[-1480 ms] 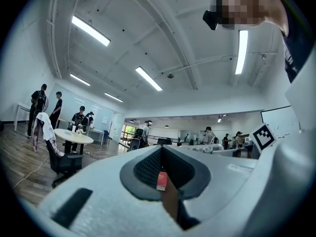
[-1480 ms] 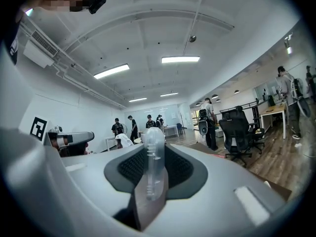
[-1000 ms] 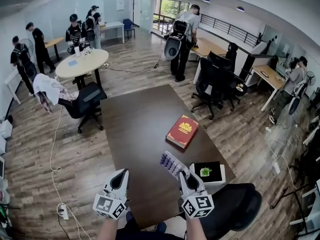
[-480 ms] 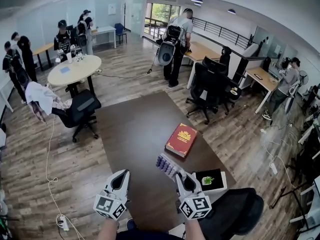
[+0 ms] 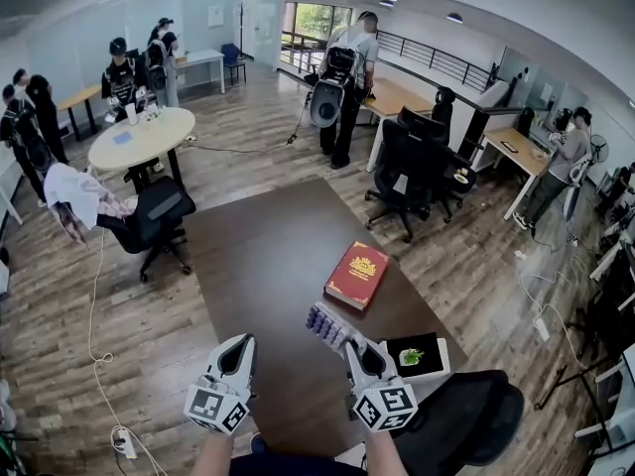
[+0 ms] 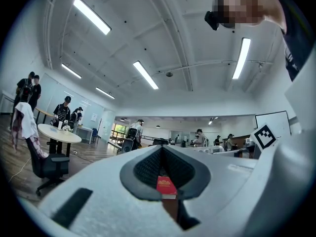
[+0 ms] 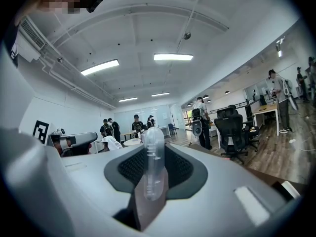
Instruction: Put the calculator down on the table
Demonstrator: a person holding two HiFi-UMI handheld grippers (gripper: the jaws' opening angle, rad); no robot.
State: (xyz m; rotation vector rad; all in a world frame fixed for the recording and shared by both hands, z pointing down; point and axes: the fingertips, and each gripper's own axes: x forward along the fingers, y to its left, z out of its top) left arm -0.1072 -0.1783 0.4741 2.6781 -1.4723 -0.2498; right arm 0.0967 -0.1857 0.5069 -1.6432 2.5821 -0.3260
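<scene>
The calculator (image 5: 328,323), pale lilac with rows of keys, sticks out forward and left over the near part of the dark brown table (image 5: 268,256). My right gripper (image 5: 360,353) is shut on its near end. In the right gripper view the calculator (image 7: 152,168) stands edge-on between the dark pads (image 7: 129,169) of the right gripper (image 7: 152,149). My left gripper (image 5: 236,349) hovers beside it over the table's near left part, jaws together and holding nothing. In the left gripper view, the left gripper (image 6: 161,154) shows only the red book (image 6: 166,185) through the slit below its tips.
A red book (image 5: 358,275) lies on the table just beyond the calculator. A white box with a black top and a small green item (image 5: 418,356) sits at the near right corner. A black chair (image 5: 471,415) stands at the lower right. More chairs (image 5: 149,216) and people ring the table.
Both grippers have moved slightly forward over the table, and the view has shifted with them. The calculator stays in the right gripper. The left gripper remains shut and empty.
</scene>
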